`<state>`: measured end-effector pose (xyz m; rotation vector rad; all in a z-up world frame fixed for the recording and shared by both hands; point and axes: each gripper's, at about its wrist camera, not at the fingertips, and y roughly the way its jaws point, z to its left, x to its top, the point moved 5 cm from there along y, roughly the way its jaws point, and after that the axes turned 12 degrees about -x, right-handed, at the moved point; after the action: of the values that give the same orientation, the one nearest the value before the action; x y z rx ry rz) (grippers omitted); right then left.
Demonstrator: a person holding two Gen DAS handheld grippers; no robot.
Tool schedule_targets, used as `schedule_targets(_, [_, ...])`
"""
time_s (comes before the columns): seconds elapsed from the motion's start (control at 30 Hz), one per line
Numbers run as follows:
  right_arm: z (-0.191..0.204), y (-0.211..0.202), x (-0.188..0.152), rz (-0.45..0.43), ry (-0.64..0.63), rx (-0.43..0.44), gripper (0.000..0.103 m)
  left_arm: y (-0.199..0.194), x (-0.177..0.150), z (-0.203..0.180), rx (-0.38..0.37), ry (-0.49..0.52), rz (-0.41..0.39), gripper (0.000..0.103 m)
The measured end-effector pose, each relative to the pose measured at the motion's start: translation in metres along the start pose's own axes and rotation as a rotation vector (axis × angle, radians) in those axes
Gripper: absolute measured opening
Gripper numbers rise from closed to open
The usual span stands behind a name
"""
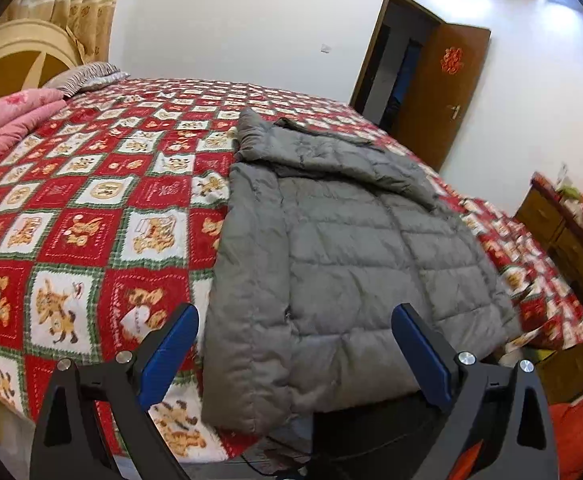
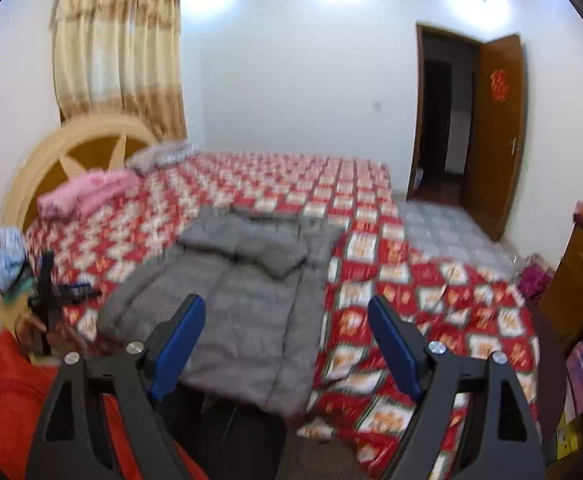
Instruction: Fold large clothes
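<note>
A grey quilted puffer jacket [image 1: 351, 248] lies flat on the bed's red patchwork quilt [image 1: 91, 216], with a sleeve folded across its upper part and its hem at the near bed edge. My left gripper [image 1: 295, 309] hovers just short of that hem, open, with nothing between its blue pads [image 1: 171, 348]. In the right wrist view the jacket [image 2: 243, 280] lies ahead and slightly left of my right gripper [image 2: 285, 300], which is open, holds nothing and hangs off the near bed edge. At the far left of that view a hand holds the left gripper [image 2: 49, 300] beside the jacket.
A pink folded blanket [image 2: 87, 194] and a pillow [image 2: 159, 156] lie by the round headboard [image 2: 71, 148]. A pile of clothes [image 2: 7, 256] sits at the bed's left edge. A wooden cabinet [image 2: 579, 276] stands right, an open door [image 2: 495, 132] behind. Red fabric [image 2: 3, 392] fills the lower left.
</note>
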<state>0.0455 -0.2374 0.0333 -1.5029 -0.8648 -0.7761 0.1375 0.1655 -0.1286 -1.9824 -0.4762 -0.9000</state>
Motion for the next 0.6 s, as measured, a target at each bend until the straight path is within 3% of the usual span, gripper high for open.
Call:
schedule_targets(0.13, [0.023,0.082,-0.057,0.195,0.048,0.064,0.084,0.016,-0.011,-0.002,0.018,0.001,0.046,0.097])
schedule_targets(0.2, [0.026,0.123,-0.09,0.287,0.07,0.012,0.083,0.026,-0.021,-0.002,0.04,0.013,0.09,0.097])
schedule_targets(0.27, [0.024,0.156,-0.116,0.35,0.136,0.019,0.08,0.03,-0.029,-0.002,0.056,0.027,0.119,0.097])
schedule_targets(0.37, [0.021,0.187,-0.148,0.439,0.207,0.037,0.08,0.03,-0.04,0.0,0.047,0.024,0.139,0.097])
schedule_targets(0.5, [0.018,0.2,-0.165,0.479,0.188,0.009,0.08,0.036,-0.049,0.008,0.02,-0.029,0.164,0.097])
schedule_targets(0.6, [0.014,0.209,-0.173,0.532,0.238,0.044,0.08,0.044,-0.053,0.006,0.016,-0.015,0.18,0.097])
